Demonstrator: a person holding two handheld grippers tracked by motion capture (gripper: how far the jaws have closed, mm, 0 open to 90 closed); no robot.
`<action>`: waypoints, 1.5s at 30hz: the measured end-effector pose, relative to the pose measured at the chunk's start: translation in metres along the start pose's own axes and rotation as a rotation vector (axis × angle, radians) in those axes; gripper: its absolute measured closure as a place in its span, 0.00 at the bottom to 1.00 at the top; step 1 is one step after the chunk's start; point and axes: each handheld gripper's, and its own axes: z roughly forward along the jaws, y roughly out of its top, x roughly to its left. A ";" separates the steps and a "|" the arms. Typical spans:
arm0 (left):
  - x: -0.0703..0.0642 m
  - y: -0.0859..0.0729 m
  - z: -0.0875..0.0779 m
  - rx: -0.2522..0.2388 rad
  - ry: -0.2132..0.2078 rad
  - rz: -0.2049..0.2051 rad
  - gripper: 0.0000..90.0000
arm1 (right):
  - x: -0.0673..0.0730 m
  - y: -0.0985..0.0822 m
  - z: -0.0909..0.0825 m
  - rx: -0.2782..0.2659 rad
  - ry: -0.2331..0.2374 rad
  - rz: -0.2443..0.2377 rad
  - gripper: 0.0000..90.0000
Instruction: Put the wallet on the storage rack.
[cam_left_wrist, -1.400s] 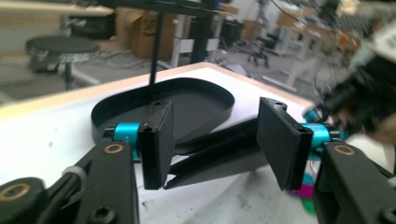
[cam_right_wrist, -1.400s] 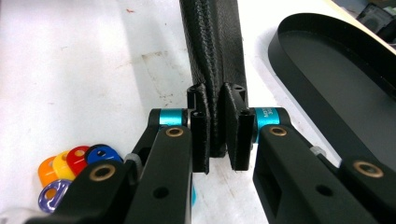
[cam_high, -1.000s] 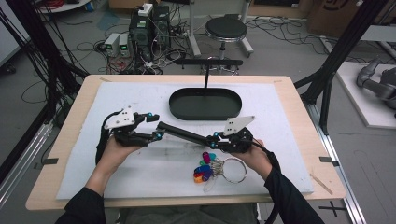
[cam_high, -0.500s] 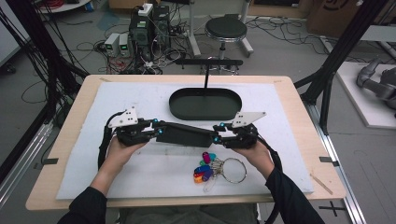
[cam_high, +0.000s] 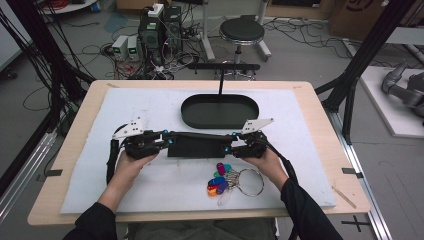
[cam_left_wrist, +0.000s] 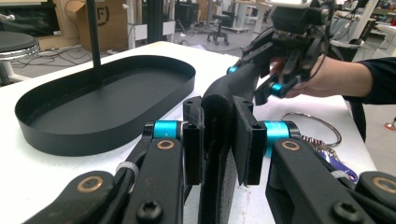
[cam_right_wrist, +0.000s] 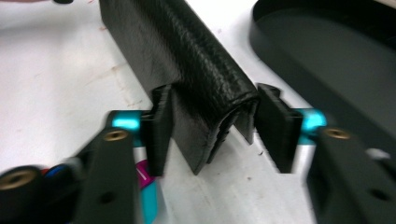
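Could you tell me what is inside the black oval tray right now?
The black oval tray holds nothing loose; a thin black post rises from its floor. Its far inner wall is hidden in the left gripper view, and its near inner wall in the high view.

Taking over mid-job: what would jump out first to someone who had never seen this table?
A long black leather-like pouch stretched level between the two grippers at the table's middle: the left gripper is clamped on one end, while the right gripper straddles the other end, one pad touching and a gap at the other. Behind it sits a black oval tray; in front lies a key ring with coloured tags.
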 end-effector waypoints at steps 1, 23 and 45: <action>0.000 0.000 0.000 -0.004 0.000 -0.004 0.84 | -0.001 0.000 0.001 0.003 0.007 -0.001 0.69; -0.015 0.011 0.004 0.027 -0.093 0.097 0.76 | 0.002 0.025 -0.052 -0.079 0.232 -0.110 0.86; -0.024 0.030 0.028 -0.012 -0.083 0.076 0.84 | -0.011 0.022 -0.085 -0.222 0.047 -0.057 0.57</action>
